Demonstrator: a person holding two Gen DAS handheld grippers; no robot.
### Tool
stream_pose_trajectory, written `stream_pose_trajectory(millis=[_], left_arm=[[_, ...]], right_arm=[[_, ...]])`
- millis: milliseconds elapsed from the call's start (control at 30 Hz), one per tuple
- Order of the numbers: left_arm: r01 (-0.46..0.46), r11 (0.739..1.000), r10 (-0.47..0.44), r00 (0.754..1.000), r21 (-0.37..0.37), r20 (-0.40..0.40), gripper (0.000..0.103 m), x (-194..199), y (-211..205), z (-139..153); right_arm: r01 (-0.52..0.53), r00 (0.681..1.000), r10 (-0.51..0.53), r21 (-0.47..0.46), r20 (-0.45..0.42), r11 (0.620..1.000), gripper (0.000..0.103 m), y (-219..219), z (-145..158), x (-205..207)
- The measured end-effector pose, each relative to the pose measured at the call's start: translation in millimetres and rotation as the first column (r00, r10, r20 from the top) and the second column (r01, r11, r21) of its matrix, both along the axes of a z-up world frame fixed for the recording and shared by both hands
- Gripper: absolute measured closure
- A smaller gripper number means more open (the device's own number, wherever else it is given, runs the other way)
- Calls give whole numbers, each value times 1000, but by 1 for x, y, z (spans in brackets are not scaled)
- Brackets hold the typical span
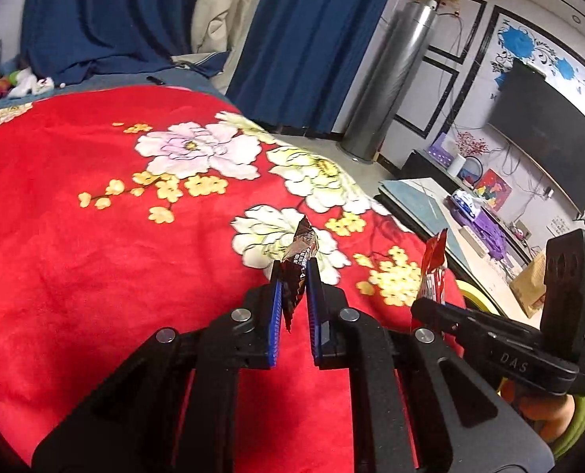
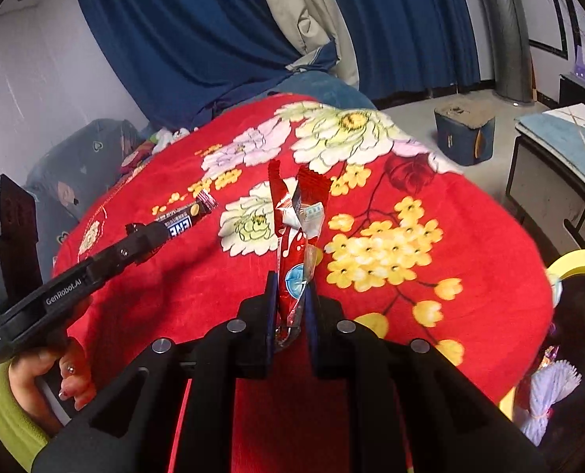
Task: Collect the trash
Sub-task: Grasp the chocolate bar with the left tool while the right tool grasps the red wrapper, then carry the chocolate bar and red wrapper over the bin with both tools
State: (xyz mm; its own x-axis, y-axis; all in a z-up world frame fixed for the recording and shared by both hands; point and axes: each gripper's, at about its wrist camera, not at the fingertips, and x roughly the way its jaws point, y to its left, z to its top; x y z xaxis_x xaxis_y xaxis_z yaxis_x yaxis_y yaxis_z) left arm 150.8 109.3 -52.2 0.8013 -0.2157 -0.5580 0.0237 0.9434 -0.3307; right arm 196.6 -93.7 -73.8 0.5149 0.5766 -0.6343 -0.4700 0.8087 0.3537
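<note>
Already past pick-up: left tool (image 1: 293, 276) clamped on a dark, crinkled foil wrapper (image 1: 298, 260); right tool (image 2: 290, 295) clamped on a glossy red plastic wrapper (image 2: 294, 236), both held above the plush red floral blanket (image 1: 95, 216). Judged next: carry both to the yellow-rimmed bin (image 2: 580, 264) at 3 o'clock, then release.

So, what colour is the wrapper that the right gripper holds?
The wrapper is mainly red, with white and light blue marks. The right wrist view shows it best.
</note>
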Motion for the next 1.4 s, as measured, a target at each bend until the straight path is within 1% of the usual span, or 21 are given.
stream_pose_trajectory(millis=[233, 367, 600, 967, 1400], left_arm=[[38, 999, -38, 998, 3, 40, 96, -7, -19, 13], [72, 997, -73, 994, 16, 79, 96, -13, -35, 23], [121, 992, -123, 986, 30, 108, 96, -19, -55, 32], [186, 981, -192, 973, 54, 126, 96, -25, -84, 37], [274, 957, -285, 951, 98, 119, 96, -32, -127, 33]], right_arm=[[26, 999, -27, 23, 27, 999, 90, -19, 13, -3], [46, 998, -47, 31, 42, 998, 90, -31, 20, -7], [88, 994, -91, 45, 60, 995, 90, -61, 28, -12], [163, 983, -167, 64, 70, 985, 90, -106, 31, -16], [277, 959, -280, 75, 45, 958, 90, -162, 18, -23]])
